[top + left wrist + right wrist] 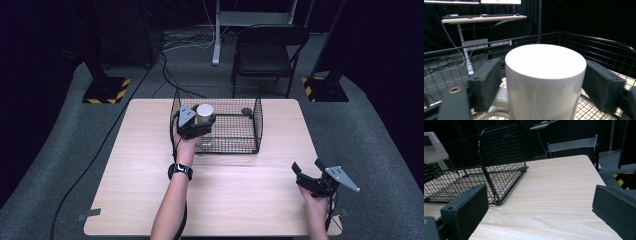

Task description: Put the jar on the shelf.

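high view, left tongs point(200, 121): clamped on a white mug point(204, 114), held upside down (flat bottom up) at the near-left corner of the wire basket point(252, 131) on the desk point(150, 200). Can't tell from here if it's resting on the basket floor or hanging just above.

high view, right tongs point(308, 169): parked near the desk's right edge, well apart from the basket, spread wide, nothing in them.

high view, extra: a small dark thing point(246, 112) sits at the basket's far side, too small to make out.

left gripper view, grip: both pads point(485, 82) press the mug point(545, 82) from either side, handle point(491, 115) low and toward the camera. Basket wire point(599, 47) all around.

left gripper view, how I'd do it: my guess is the mug's going into the basket, so keep it level, lower till it sits flat on the mesh, then let go slowly (glazed sides look slippery). Keep the pads off the basket rim.

right gripper view, tongs point(544, 212): jaws far apart, bare desk point(554, 195) between them, basket point(499, 170) off to the left.

count: one mug, one basket, two tongs, one desk, one mystery dark thing.
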`<action>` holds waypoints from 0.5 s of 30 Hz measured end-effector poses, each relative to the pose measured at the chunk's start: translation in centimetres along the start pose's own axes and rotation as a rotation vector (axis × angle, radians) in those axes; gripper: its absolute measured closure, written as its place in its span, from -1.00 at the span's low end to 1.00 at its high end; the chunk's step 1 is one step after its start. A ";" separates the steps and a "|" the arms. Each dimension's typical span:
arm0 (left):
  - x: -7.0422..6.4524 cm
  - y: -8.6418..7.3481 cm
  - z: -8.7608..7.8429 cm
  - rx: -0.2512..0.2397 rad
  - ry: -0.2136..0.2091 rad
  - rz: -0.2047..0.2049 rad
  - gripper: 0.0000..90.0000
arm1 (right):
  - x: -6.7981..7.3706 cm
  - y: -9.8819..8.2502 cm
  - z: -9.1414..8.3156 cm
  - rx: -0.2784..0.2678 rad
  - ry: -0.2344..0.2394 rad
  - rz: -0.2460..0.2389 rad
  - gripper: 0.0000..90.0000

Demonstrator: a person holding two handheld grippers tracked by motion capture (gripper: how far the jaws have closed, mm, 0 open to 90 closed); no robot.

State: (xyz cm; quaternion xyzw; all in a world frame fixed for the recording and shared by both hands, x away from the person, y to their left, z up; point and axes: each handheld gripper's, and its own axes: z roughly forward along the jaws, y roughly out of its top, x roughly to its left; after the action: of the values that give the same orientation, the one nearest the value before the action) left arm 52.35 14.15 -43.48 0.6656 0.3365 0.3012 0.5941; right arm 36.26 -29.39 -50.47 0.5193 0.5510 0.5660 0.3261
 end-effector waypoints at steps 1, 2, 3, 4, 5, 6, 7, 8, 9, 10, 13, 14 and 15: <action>0.0 0.1 -0.2 -0.001 -0.005 -0.008 -0.67 | 0.0 0.0 0.0 0.000 0.000 -0.001 -1.00; 0.1 0.1 -0.3 -0.003 -0.009 -0.016 -0.73 | 0.0 0.0 0.0 0.001 0.001 -0.001 -1.00; 0.1 0.2 -0.4 0.001 -0.016 -0.020 -0.79 | 0.0 0.0 0.0 0.002 0.001 -0.001 -1.00; 0.1 0.3 -0.6 -0.001 -0.024 -0.019 -0.82 | 0.1 0.0 0.0 0.003 0.001 -0.002 -1.00; 0.0 0.4 -0.7 0.000 -0.026 -0.009 -0.84 | 0.1 0.0 0.0 0.004 0.001 -0.004 -1.00; 0.0 0.5 -0.9 0.005 -0.031 0.002 -0.88 | 0.1 0.0 0.1 0.004 0.002 -0.006 -1.00; -0.1 0.6 -1.1 0.010 -0.037 0.003 -0.91 | 0.1 0.0 0.1 0.004 0.001 -0.007 -1.00; -0.1 0.6 -1.1 0.010 -0.037 0.003 -0.93 | 0.2 0.0 0.1 0.005 0.002 -0.007 -1.00; -0.3 0.9 -1.4 0.018 -0.045 0.017 -0.96 | 0.2 0.0 0.1 0.006 0.001 -0.007 -1.00; -0.3 0.9 -1.4 0.018 -0.045 0.017 -0.99 | 0.2 0.0 0.1 0.006 0.001 -0.007 -1.00; -0.5 1.3 -2.3 0.011 -0.059 0.031 -1.00 | 0.3 -0.1 0.1 0.008 0.002 -0.014 -1.00; -0.5 1.4 -2.6 0.009 -0.063 0.035 -1.00 | 0.3 -0.1 0.1 0.008 0.002 -0.014 -1.00; -0.6 1.7 -3.2 0.009 -0.070 0.047 -1.00 | 0.3 -0.1 0.1 0.009 0.002 -0.016 -1.00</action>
State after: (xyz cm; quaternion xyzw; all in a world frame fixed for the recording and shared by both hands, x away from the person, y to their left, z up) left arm 49.54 15.42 -41.45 0.6861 0.3009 0.2903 0.5953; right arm 36.29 -29.04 -50.48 0.5161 0.5579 0.5613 0.3277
